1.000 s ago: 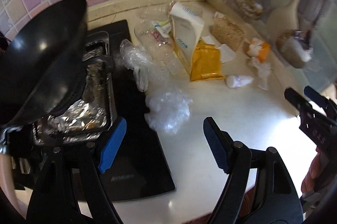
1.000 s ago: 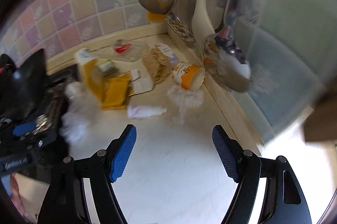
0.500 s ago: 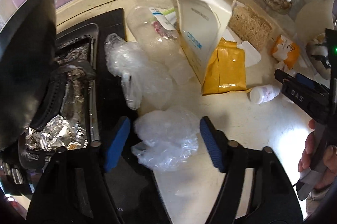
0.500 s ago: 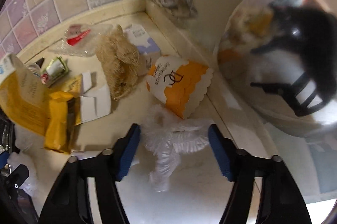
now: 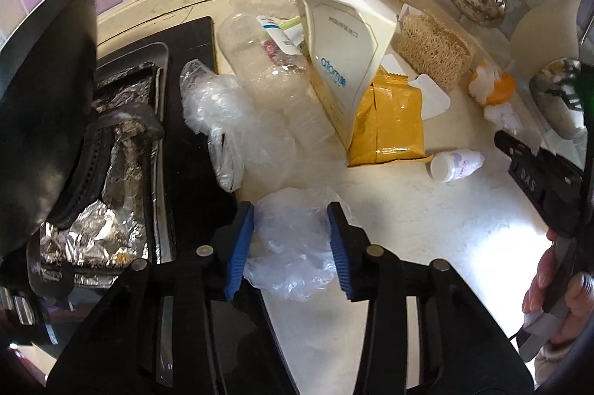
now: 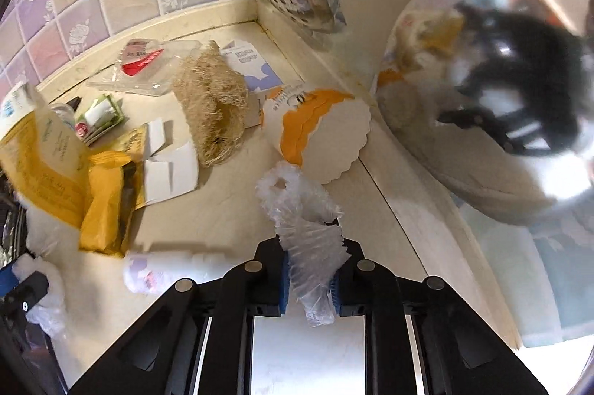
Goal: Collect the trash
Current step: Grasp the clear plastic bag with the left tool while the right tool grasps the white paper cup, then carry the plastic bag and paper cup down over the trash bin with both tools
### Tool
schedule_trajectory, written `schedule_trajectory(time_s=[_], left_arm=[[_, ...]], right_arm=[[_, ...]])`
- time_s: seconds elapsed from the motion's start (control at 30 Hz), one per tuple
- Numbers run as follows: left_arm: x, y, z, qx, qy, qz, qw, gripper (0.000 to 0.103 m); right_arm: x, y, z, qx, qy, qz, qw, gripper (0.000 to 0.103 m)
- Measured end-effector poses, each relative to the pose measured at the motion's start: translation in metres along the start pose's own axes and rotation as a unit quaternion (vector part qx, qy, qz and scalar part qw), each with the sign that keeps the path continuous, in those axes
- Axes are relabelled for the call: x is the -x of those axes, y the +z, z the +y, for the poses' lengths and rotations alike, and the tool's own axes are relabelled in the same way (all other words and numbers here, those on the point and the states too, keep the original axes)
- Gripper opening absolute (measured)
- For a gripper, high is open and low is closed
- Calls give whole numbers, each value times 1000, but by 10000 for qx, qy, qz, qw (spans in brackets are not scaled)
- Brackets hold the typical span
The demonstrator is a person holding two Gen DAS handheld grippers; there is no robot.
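my left gripper [image 5: 291,241] points steeply down at the counter [image 5: 427,220], right where its pale top meets the edge of the black hob [image 5: 193,150]. its jaws are closing and a crumpled clear bag [image 5: 293,246] sits between the blue pads [image 5: 239,246]; the plastic fills the gap and touches both pads, so i read it as gripped. beyond it a second clear bag [image 5: 215,105] lies half on the hob, with a flattened clear bottle [image 5: 260,61] beside it, and a white carton [image 5: 341,49] leans over a yellow packet [image 5: 386,124]. a small white bottle [image 5: 456,165] lies on its side just right of the packet. a foil-lined tray [image 5: 111,172] sits on the hob under a black pan [image 5: 41,120] at the left edge of my view.

my right gripper [image 6: 310,280] is clamped nearly shut on a pleated clear wrapper [image 6: 308,235] near the counter's back right corner, close to the right-hand wall. the wrapper sticks up out of the pads and its top touches an orange and white paper cup [image 6: 319,135] lying on its side. behind the cup there is a loofah [image 6: 211,101], then a clear blister pack [image 6: 148,64] against the tiled back edge. in the left view i can see a hand [image 5: 557,291] around the right gripper's handle
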State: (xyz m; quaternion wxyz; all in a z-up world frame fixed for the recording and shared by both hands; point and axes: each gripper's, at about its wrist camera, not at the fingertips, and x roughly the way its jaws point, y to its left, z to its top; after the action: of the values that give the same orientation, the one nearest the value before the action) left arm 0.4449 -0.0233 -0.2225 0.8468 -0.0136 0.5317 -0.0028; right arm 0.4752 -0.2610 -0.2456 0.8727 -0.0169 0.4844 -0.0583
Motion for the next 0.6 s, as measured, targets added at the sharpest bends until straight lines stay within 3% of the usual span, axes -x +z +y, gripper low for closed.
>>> schedule_trajectory(time_s=[0.4,0.6], left_arm=[[78,-24,8,-39,-152,-397,9991,36],[122,-45,12,-186,-288,-501,9982,36]], right_arm=[[85,-33,10,-103,336,-274,9990,16],[151,-62,9,-113,544,-450,9974,16]])
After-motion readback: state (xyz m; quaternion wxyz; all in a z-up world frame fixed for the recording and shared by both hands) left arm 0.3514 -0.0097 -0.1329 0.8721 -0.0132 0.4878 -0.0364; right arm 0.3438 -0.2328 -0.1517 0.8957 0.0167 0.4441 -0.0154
